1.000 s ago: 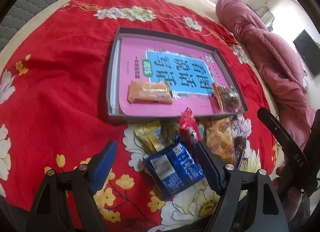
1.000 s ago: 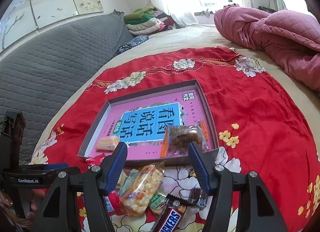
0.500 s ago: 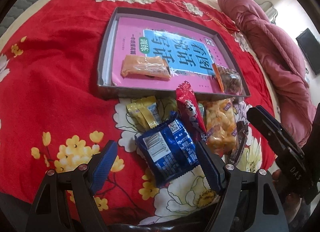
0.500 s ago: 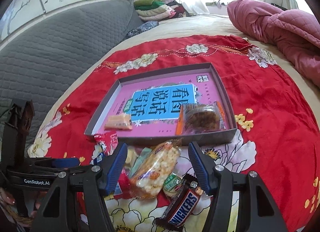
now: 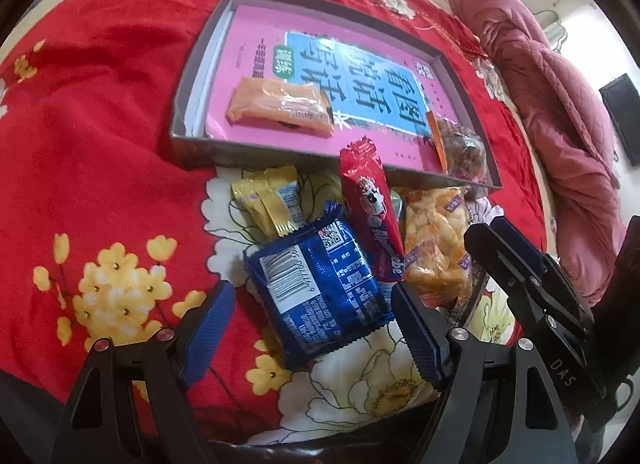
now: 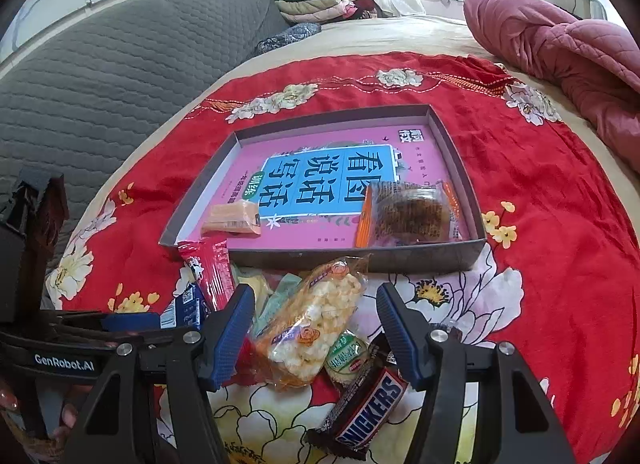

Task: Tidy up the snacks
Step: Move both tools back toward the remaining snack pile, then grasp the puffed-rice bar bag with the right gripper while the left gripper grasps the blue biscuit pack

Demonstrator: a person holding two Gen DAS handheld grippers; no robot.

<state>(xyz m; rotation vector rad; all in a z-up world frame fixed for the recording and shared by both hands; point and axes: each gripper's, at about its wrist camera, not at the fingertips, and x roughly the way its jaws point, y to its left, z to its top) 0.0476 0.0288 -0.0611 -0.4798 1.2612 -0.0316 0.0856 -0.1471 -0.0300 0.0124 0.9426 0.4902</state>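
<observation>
A grey tray [image 6: 460, 168] at frame centre holds an orange wafer pack [image 6: 232, 218] and a brown cake pack [image 6: 408, 212]; below it lie a blue packet [image 5: 320, 284], a popcorn bar [image 6: 308, 324] and a Snickers bar [image 6: 368, 412].

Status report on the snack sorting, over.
Left gripper open over blue foil biscuit packet. Right gripper open over clear popcorn-bar packet. Two snacks in grey tray. Path unobstructed.

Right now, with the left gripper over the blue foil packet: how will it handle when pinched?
The blue foil packet looks glossy and crinkled, so probably slippery under the pads. It seems puffed and flat, likely light and crushable. The red wrapper overlaps its edge and may drag along.
</observation>
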